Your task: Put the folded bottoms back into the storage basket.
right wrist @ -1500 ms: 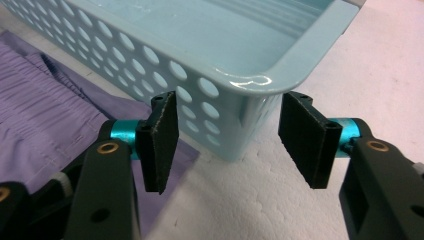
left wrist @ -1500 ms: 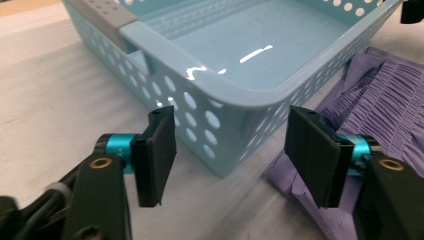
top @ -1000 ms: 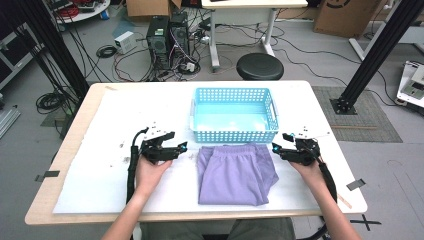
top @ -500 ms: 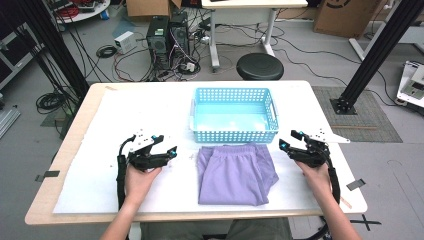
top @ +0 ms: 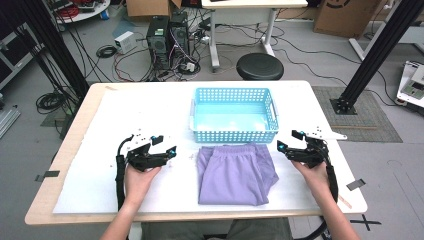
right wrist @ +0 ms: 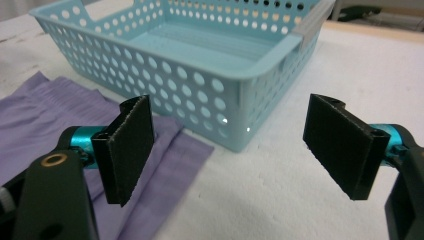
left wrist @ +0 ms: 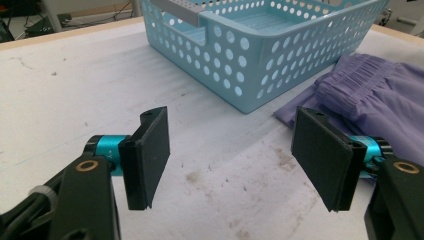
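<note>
Folded purple garment (top: pixel 236 173) lying flat at lower centre of the high view, top edge just beside the near wall of the light blue basket (top: pixel 233 136), which sits empty at centre frame. Left gripper (top: pixel 166 152) resting at left of centre, apart from the cloth; jaws spread wide, nothing between them but bare white table (left wrist: pixel 75 90), cloth showing at right edge past the far jaw (left wrist: pixel 380 95). Right gripper (top: pixel 283 148) at right of centre, just beside the garment's right side; jaws have just been opening and stand wide, empty, with basket corner (right wrist: pixel 260 65) and a purple fold (right wrist: pixel 45 105) ahead. Looks like folding done and release complete, with 2 empty tools flanking the cloth. Next move probably calls for bringing both grippers inward to opposite edges of the bundle, sliding a lower jaw under the layers, pinching all layers together, then lifting level and carrying up-frame into the basket. Risk: catching only the top layer and undoing the fold.
</note>
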`<state>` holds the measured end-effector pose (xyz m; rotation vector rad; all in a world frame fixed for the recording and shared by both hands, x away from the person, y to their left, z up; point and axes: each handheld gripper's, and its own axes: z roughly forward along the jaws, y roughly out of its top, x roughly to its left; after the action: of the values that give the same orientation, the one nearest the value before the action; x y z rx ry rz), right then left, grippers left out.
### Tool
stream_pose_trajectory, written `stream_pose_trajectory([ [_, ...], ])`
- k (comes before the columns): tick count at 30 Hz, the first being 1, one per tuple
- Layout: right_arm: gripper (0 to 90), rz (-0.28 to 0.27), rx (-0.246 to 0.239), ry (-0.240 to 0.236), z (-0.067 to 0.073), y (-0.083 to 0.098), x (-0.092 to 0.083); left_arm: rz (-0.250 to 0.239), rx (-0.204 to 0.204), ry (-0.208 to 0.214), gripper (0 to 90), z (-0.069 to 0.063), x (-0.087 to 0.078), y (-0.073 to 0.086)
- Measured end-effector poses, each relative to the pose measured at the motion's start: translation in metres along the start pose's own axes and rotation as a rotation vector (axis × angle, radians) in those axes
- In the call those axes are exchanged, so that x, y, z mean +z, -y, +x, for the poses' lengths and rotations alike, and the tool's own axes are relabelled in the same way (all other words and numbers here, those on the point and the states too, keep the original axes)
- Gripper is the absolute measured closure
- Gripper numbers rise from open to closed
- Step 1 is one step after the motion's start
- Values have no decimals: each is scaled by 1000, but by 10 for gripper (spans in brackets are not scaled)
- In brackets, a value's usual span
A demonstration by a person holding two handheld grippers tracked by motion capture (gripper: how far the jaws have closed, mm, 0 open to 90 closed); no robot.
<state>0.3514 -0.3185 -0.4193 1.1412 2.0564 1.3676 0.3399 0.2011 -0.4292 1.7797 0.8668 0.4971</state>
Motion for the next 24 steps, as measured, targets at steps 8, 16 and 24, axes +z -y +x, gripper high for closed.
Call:
stream_pose_trajectory([
  [8, 208, 1, -63, -10, 14, -4, -1, -119, -10, 54, 320, -2, -1, 0],
  [16, 211, -1, -63, 10, 17, -2, -2, -121, -28, 89, 327, -8, -4, -5],
  [24, 211, -11, -77, 38, 22, 3, -6, -77, -11, 111, 316, -20, 0, -6],
])
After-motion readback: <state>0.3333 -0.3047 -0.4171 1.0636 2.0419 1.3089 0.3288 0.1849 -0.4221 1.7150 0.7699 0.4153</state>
